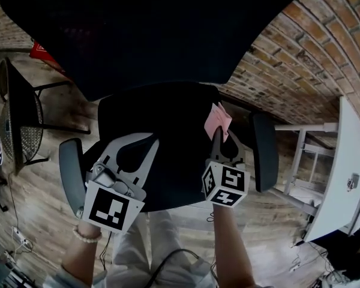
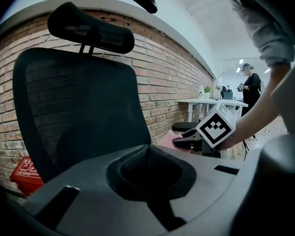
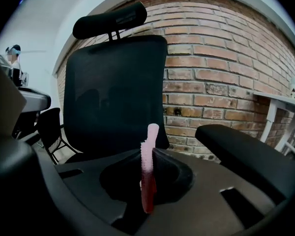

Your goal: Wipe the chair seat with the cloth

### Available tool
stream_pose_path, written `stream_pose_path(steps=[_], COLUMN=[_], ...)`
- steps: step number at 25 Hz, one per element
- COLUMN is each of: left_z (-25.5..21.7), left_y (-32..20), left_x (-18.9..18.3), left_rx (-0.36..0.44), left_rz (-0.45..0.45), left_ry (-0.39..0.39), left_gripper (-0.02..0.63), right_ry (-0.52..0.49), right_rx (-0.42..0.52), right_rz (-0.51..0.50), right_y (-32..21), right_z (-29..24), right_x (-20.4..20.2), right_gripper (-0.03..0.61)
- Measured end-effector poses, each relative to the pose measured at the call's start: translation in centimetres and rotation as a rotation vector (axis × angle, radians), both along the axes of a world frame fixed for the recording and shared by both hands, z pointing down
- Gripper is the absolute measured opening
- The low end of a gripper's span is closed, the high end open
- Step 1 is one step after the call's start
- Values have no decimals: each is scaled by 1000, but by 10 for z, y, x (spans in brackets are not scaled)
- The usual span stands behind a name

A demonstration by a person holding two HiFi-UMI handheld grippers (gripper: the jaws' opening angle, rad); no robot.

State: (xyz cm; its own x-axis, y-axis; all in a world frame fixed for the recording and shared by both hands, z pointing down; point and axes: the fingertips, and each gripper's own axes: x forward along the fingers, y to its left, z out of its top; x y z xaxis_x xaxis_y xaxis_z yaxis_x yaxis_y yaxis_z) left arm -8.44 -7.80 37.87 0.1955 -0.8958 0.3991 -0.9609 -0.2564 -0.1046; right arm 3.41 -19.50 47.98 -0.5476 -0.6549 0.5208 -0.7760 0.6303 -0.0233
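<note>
A black office chair fills the head view, its seat point(image 1: 162, 131) below the mesh backrest point(image 1: 150, 29). My right gripper point(image 1: 218, 135) hovers over the seat's right side, shut on a pink cloth point(image 1: 218, 119) that sticks up past its tips. In the right gripper view the cloth point(image 3: 148, 154) stands edge-on in the closed jaws, facing the backrest point(image 3: 113, 92). My left gripper point(image 1: 145, 141) hangs over the seat's front left, jaws together with nothing in them. The left gripper view shows the backrest point(image 2: 78, 112), the right gripper's marker cube point(image 2: 215, 127) and a bit of the cloth point(image 2: 166, 140).
Armrests flank the seat, left point(image 1: 72, 173) and right point(image 1: 264, 152). A brick wall point(image 1: 300, 65) runs behind. A white desk point(image 1: 348, 173) stands at the right, a second dark chair point(image 1: 18, 119) and a red box point(image 1: 45, 56) at the left. Cables lie on the wood floor point(image 1: 24, 221).
</note>
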Motion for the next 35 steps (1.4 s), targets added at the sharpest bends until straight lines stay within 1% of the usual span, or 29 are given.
stream_pose_path(steps=[4,8,12,16,21,26,35], left_z=[23,39,49,59,70,79,88], left_y=[-12,-23,-29,-31,-32,-29,-15], left_x=[-15,-26,-36,-42,-47,-52,-66], left_rx=[-11,-24,-28,-38,-49,-55,-64], left_rz=[-9,-22,-26,-28,-34,-47,-86], left_ry=[-2,5,6,12,23,27,32], left_gripper=[18,18,18,18,18,18,18], right_ry=[21,63,123,194,231,230,214], right_rx=[-5,8,35,42,28,-31,-77], right_rz=[-9,-14,-11,-2,-12,-58,-203], right_y=[-20,-39,-59,-75,-88,-86,-55], right_z=[25,42,57,75,97,122,146], right_x=[-22,-33,-40,-41,-52,-74,-123], right_gripper=[54,55,55,54,55,55,55])
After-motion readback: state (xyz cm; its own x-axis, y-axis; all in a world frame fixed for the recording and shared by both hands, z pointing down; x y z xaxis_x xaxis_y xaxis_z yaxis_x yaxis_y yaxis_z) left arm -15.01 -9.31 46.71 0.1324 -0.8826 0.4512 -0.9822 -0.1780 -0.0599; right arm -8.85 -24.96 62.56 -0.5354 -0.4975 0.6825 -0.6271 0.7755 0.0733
